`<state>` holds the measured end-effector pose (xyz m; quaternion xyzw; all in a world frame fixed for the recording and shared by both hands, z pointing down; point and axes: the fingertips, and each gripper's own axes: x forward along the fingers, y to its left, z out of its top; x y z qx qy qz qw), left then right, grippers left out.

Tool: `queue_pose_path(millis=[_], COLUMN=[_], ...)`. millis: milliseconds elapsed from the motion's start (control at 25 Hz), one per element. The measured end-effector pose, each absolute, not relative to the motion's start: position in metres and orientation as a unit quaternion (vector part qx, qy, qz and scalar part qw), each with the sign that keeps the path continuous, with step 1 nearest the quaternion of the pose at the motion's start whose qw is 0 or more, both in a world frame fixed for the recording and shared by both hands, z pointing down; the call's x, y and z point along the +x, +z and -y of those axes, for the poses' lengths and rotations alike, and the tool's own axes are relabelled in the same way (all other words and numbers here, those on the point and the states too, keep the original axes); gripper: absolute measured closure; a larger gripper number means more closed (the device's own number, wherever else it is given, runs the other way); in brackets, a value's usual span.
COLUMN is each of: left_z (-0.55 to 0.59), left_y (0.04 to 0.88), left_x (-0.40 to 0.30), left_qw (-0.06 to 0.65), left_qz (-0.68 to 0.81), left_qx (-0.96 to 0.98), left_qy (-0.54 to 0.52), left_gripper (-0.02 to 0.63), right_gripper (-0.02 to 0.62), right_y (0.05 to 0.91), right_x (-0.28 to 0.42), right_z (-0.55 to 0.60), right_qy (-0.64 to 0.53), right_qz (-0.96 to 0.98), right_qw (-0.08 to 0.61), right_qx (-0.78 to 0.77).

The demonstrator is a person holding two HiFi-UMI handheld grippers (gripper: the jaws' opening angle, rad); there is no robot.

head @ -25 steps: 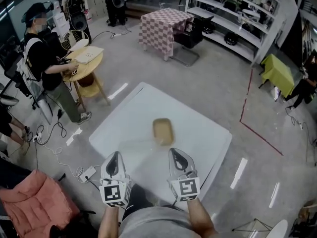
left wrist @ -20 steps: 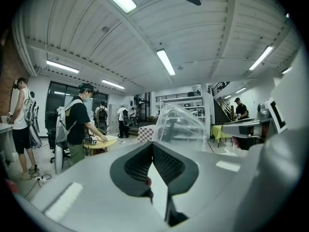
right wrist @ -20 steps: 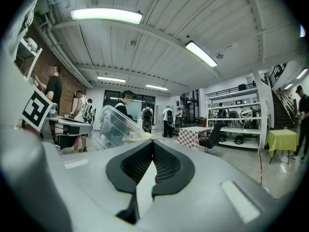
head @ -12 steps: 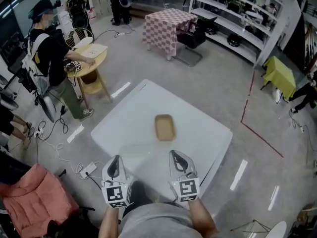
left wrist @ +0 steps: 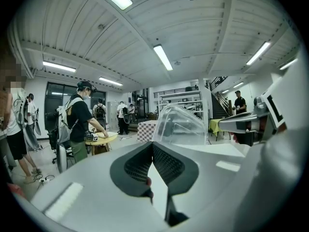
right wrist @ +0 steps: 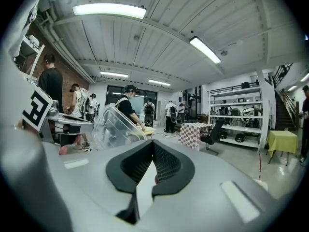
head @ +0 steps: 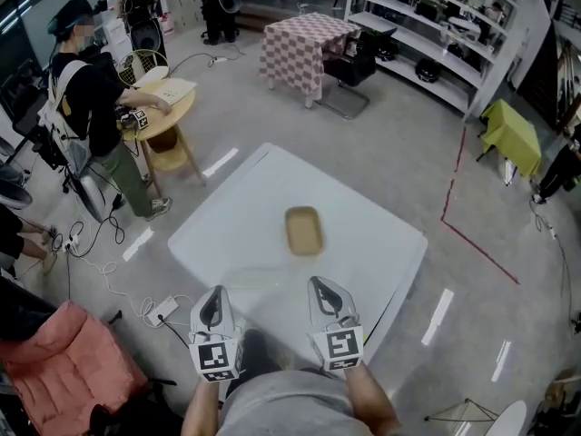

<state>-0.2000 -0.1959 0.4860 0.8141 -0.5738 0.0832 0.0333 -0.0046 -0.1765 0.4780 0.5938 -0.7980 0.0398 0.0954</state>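
Both grippers rest low at the near edge of a white table (head: 372,243). My left gripper (head: 212,292) is shut with nothing between its jaws, as the left gripper view (left wrist: 152,145) shows. My right gripper (head: 321,284) is likewise shut and empty (right wrist: 153,144). A clear plastic container (head: 257,275) lies on the table between and just ahead of them. It shows at the right of the left gripper view (left wrist: 181,124) and at the left of the right gripper view (right wrist: 113,125). Farther out on the table sits a tan tray (head: 303,230).
A person (head: 86,107) stands at a round yellow table (head: 163,116) to the far left. A checkered table (head: 300,48) and shelves (head: 436,34) stand at the back. A pink chair (head: 64,366), cables and a power strip (head: 162,316) are on the floor at left.
Both grippers stay shut and nearly still at the table's near edge. The tan tray and clear container have not moved. The head view has shifted slightly.
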Motion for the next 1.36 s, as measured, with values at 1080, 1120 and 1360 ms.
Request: queue_pose_path(millis=[1080,1120,1360], left_z=[0.202,0.202,0.206], left_y=[0.488,0.488,0.485], left_x=[-0.21,-0.209,-0.207], left_qw=[0.037,0.037,0.039], left_qz=[0.568,0.568,0.568], left_qx=[0.819,0.819,0.818], left_qy=[0.078,0.079,0.079], left_gripper=[0.594,0.594,0.594], right_gripper=[0.592,0.592,0.592], right_y=[0.485,0.485,0.483], right_x=[-0.019,-0.019,-0.016], right_z=[0.183,0.183,0.187], right_qy=[0.043,0.042,0.047], right_qz=[0.797,0.798,0.797], right_qw=[0.102,0.101,0.104], right_qx=[0.593,0.593,0.593])
